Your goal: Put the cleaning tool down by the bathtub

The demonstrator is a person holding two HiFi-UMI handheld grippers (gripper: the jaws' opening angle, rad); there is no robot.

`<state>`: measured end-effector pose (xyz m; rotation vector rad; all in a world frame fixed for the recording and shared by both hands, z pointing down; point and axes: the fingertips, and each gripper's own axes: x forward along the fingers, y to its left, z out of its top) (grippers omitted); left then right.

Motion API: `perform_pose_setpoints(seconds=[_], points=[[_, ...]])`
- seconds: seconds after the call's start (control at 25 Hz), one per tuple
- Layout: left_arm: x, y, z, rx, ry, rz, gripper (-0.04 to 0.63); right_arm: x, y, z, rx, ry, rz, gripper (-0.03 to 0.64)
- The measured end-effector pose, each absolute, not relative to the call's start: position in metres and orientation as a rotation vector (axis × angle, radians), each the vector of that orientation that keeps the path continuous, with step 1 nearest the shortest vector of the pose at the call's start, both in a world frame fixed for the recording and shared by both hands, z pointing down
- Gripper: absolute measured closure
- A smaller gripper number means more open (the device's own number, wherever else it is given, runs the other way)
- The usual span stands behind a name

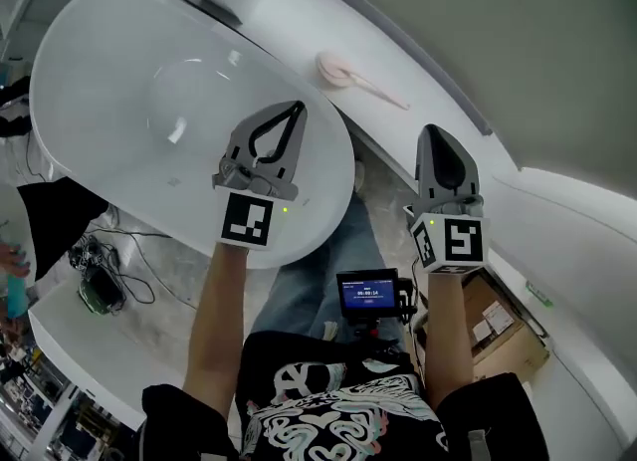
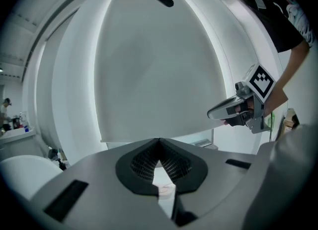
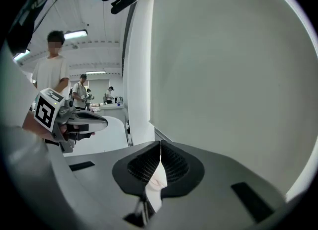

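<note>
The pink long-handled cleaning tool (image 1: 350, 76) lies on the white ledge (image 1: 418, 61) behind the white bathtub (image 1: 119, 81), apart from both grippers. Over the tub's near rim hangs my left gripper (image 1: 296, 109), shut and empty. My right gripper (image 1: 434, 133) is held to the right, beside the ledge, also shut with nothing in it. In the left gripper view the jaws (image 2: 159, 140) meet at the tips, and the right gripper (image 2: 233, 110) shows at the right. In the right gripper view the jaws (image 3: 160, 144) are closed, with the left gripper (image 3: 79, 119) at the left.
A cardboard box (image 1: 503, 328) stands on the floor at the right. A small device with a lit screen (image 1: 368, 295) hangs at my chest. Cables and a green gadget (image 1: 100, 288) lie left of the tub. Several people (image 3: 49, 75) stand far off. A grey wall (image 1: 518, 31) rises behind the ledge.
</note>
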<state>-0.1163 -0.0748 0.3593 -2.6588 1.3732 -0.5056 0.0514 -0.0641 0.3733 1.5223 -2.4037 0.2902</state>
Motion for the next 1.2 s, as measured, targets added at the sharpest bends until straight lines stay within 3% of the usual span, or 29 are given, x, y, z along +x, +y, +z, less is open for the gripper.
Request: perform_pose_setpoints(seconds=[0.2, 0.8, 1.2], points=[[-0.139, -0.060, 0.296, -2.711, 1.583, -0.221, 0.580, 0.047, -0.057, 0.313, 1.590, -2.457, 0.216, 0.589], [-0.199, 0.010, 0.137, -2.553, 1.718, 0.068, 0.580, 0.004, 0.000, 0.160, 1.602, -2.593, 0.055, 0.589], [-0.224, 0.044, 0.105, -2.525, 1.748, 0.100, 0.580, -0.026, 0.026, 0.116, 1.579, -2.659, -0.010, 0.590]])
